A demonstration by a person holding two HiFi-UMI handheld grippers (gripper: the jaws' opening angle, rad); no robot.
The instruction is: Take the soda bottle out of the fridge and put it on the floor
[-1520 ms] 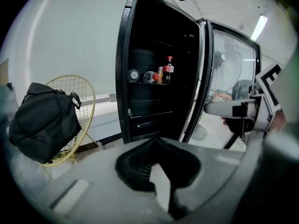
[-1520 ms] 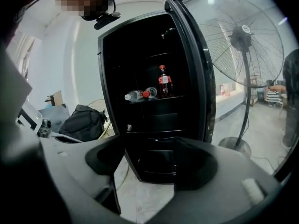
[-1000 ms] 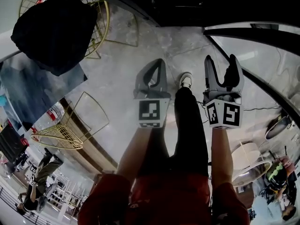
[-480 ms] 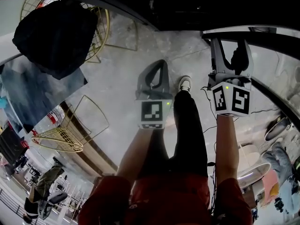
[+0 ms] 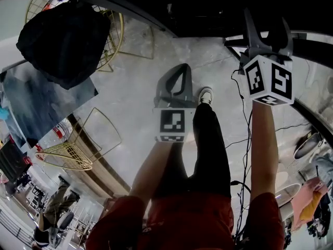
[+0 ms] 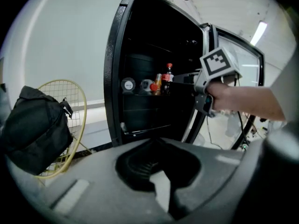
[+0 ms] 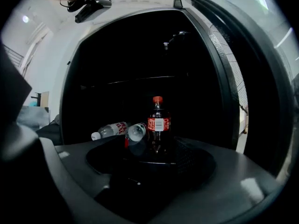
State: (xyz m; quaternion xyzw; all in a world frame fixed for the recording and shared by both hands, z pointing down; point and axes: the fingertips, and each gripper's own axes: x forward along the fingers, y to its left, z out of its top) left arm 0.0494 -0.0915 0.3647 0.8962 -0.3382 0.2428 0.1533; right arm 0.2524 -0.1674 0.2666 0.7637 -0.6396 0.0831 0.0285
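Soda bottle (image 7: 158,125) stands upright on a shelf inside the open black fridge (image 7: 140,64). Dark drink, red cap, red label w/ a white panel; print too small to read. Just left of it two clear water bottles (image 7: 110,130) lie on their sides. One has a red-and-white label, also unreadable.

My R gripper (image 5: 266,30) points at the soda bottle, fingers spread wide, nothing touching them. The bottle is well ahead of the tips. My L gripper (image 5: 174,82) hangs lower over the grey floor (image 5: 130,92), fingers pinched together, empty. The cubes show only black-and-white square markers, no words.

Vs a sec ago: R gripper has gone up and fwd from beside my shoe (image 5: 206,91) to the fridge edge, same finger gap. L gripper is approx where it was. Black bag (image 6: 32,125) sits on the yellow wire chair (image 6: 65,90), unchanged.
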